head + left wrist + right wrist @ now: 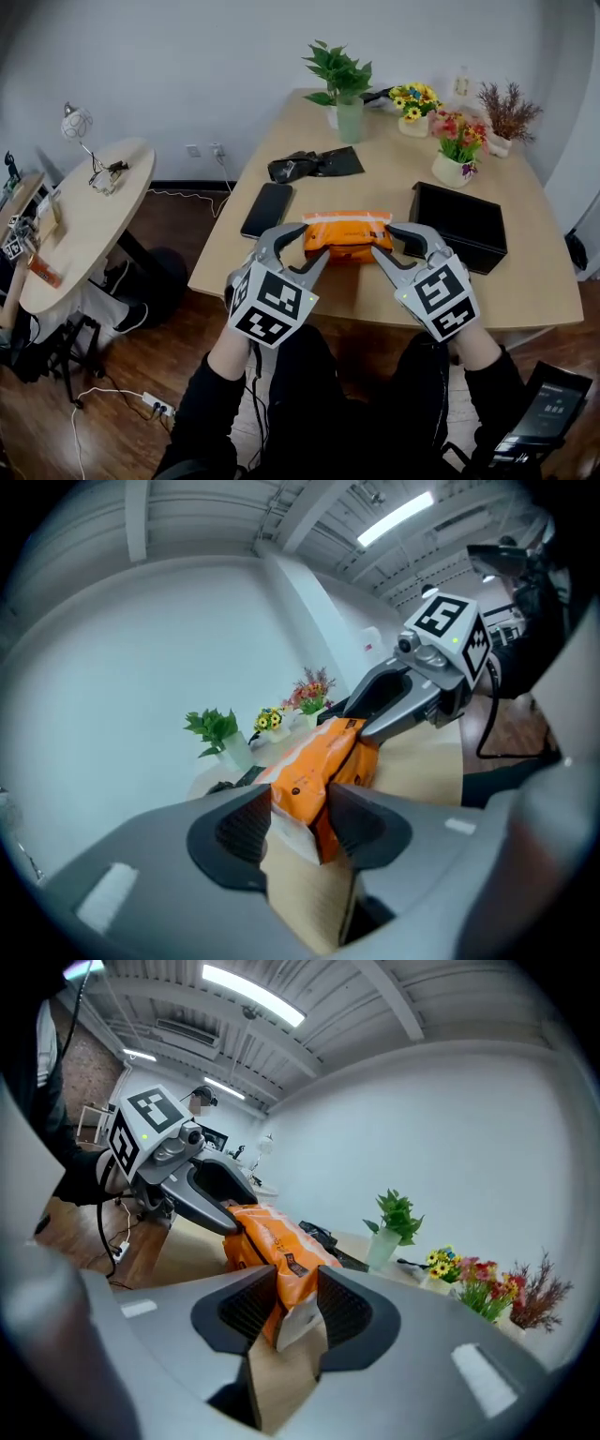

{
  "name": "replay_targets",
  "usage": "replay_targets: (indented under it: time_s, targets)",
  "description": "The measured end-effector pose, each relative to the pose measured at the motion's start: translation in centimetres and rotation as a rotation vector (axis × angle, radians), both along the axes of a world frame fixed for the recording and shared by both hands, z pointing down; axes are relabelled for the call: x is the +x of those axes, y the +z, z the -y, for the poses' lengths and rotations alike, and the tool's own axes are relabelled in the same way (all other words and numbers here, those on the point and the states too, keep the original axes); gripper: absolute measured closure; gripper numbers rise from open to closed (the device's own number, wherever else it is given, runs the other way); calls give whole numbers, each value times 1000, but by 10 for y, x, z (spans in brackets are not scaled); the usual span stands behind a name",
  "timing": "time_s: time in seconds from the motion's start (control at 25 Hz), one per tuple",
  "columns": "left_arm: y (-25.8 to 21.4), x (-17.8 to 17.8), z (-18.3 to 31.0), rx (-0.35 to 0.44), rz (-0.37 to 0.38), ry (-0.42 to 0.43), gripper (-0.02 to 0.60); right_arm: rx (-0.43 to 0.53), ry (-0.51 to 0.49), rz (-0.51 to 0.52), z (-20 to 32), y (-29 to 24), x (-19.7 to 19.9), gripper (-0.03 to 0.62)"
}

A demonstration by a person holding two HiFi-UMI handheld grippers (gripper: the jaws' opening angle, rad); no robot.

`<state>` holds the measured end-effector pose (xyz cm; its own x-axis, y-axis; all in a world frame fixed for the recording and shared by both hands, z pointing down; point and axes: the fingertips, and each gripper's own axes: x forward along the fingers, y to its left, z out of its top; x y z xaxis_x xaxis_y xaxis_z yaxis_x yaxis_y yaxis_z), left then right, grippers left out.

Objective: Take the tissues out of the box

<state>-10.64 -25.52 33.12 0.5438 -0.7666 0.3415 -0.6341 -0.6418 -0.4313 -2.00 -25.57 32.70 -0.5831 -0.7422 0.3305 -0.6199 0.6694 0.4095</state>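
Observation:
An orange tissue pack lies crosswise near the front of the wooden table, left of the open black box. My left gripper is shut on the pack's left end, and my right gripper is shut on its right end. In the left gripper view the pack runs away from the left gripper to the other gripper's fingers. In the right gripper view the pack's white-edged end sits in the right gripper. Whether the pack touches the table I cannot tell.
A black phone and a black bag lie behind the pack on the left. A potted plant and flower pots stand at the back. A round side table is off to the left.

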Motion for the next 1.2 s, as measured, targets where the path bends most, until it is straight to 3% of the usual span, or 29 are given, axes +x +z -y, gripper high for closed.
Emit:
replay_targets:
  time_s: [0.28,0.44,0.56,0.72,0.8,0.88,1.0,1.12,1.2]
  targets:
    - [7,-5,9,-67,-48,23,393,-41,4,13,8,6,-2,445]
    - [10,-7,20,-122,-166,18,379,-83,2,79,17,6,0,430]
    - [5,-19,24,-127,-348,-21,377,-111,-14,223,17,0,0,419]
    - [-23,-56,12,-55,-751,-127,377,-70,21,499,5,-27,26,414]
    - [-31,-65,3,-16,-878,-142,380,-18,67,607,-2,-39,47,431]
    - [-33,-64,-6,27,-887,-144,383,22,105,672,-10,-44,63,448]
    - [-33,-51,-15,76,-803,-150,390,58,140,702,-19,-47,78,477]
    - [-24,-38,-14,63,-732,-144,391,78,157,681,-21,-44,84,488]
    - [-17,-37,-11,44,-735,-160,391,78,162,670,-22,-39,84,490]
